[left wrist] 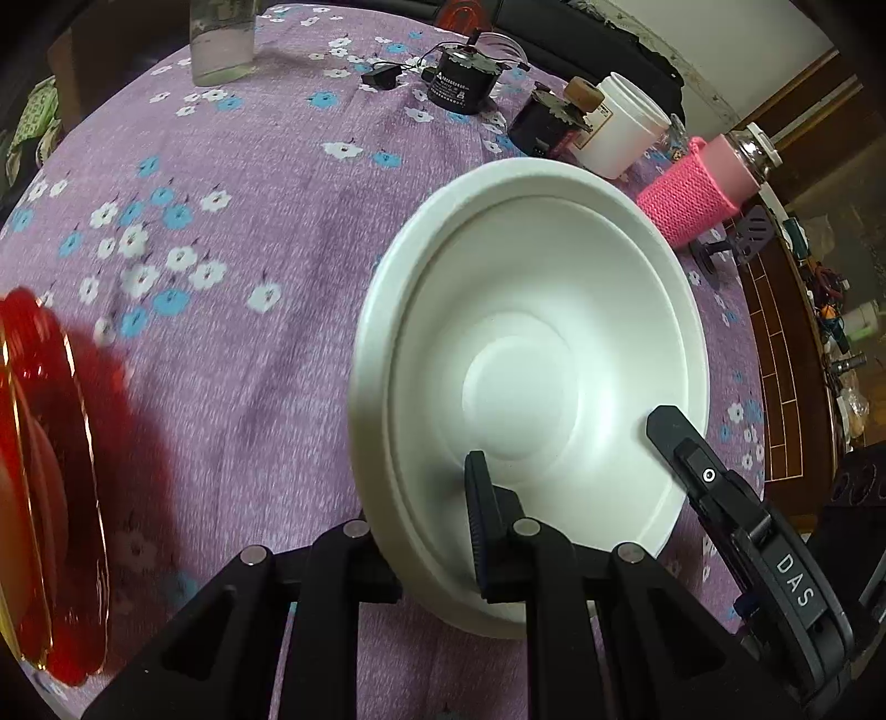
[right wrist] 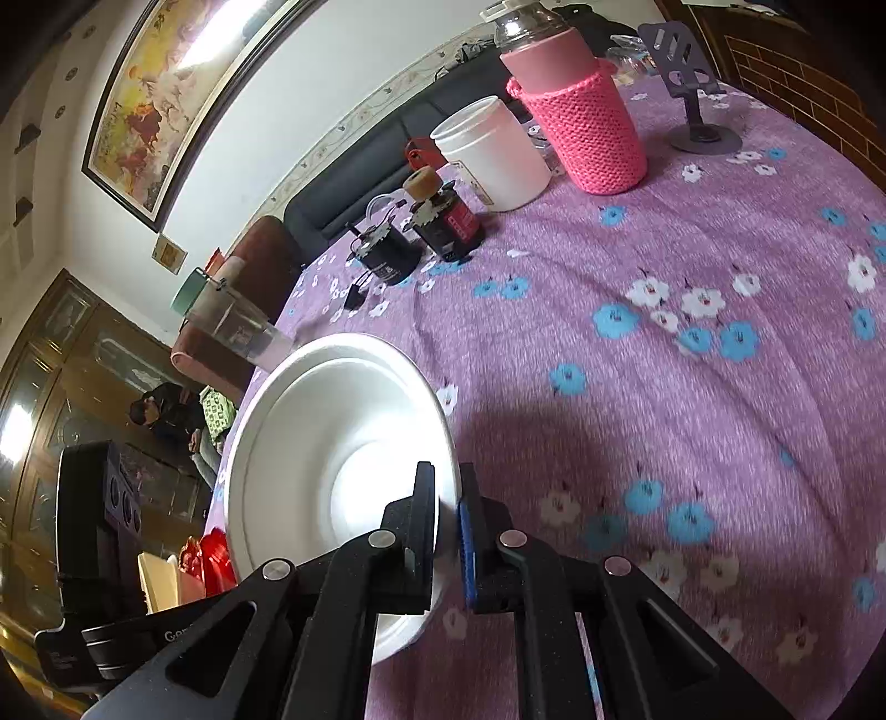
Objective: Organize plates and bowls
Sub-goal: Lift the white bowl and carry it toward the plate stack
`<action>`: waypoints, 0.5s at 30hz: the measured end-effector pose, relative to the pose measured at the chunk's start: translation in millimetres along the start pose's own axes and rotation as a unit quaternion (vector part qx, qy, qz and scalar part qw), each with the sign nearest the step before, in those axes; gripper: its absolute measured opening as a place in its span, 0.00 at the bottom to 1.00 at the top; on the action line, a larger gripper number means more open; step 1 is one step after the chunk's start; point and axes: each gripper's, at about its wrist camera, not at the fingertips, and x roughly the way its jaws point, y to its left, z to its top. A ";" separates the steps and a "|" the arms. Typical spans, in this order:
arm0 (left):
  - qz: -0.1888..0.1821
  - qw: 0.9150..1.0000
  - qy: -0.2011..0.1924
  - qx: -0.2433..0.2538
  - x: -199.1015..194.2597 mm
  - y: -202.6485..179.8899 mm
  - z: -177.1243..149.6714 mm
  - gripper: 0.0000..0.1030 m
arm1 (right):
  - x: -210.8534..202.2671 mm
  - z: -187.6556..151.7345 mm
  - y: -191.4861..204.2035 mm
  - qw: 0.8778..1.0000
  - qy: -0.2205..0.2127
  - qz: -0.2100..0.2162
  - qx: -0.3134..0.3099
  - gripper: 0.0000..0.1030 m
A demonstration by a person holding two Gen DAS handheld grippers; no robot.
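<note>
A white foam bowl (left wrist: 531, 343) with a stepped rim is held tilted above the purple flowered tablecloth (left wrist: 232, 387). My left gripper (left wrist: 426, 498) is shut on its near rim, one finger inside the bowl and the other hidden behind the wall. The right gripper (left wrist: 681, 443) reaches in from the right and pinches the bowl's right rim. In the right wrist view the bowl (right wrist: 332, 443) has its rim clamped between the shut fingers of my right gripper (right wrist: 447, 482). A red translucent plate (left wrist: 50, 471) with a gold edge sits at the far left; it shows as a red plate (right wrist: 213, 556) past the bowl.
Along the table's far side stand a pink knitted bottle (right wrist: 581, 111), a white jar (right wrist: 493, 155), two small black motors (right wrist: 421, 232), a clear glass container (left wrist: 221, 39) and a grey phone stand (right wrist: 692, 94). A person (right wrist: 171, 415) sits beyond the table.
</note>
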 end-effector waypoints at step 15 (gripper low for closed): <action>-0.002 0.998 -0.049 0.036 -28.5 14.8 -47.7 0.15 | -28.1 -47.2 7.8 0.999 -0.015 0.027 0.019 0.09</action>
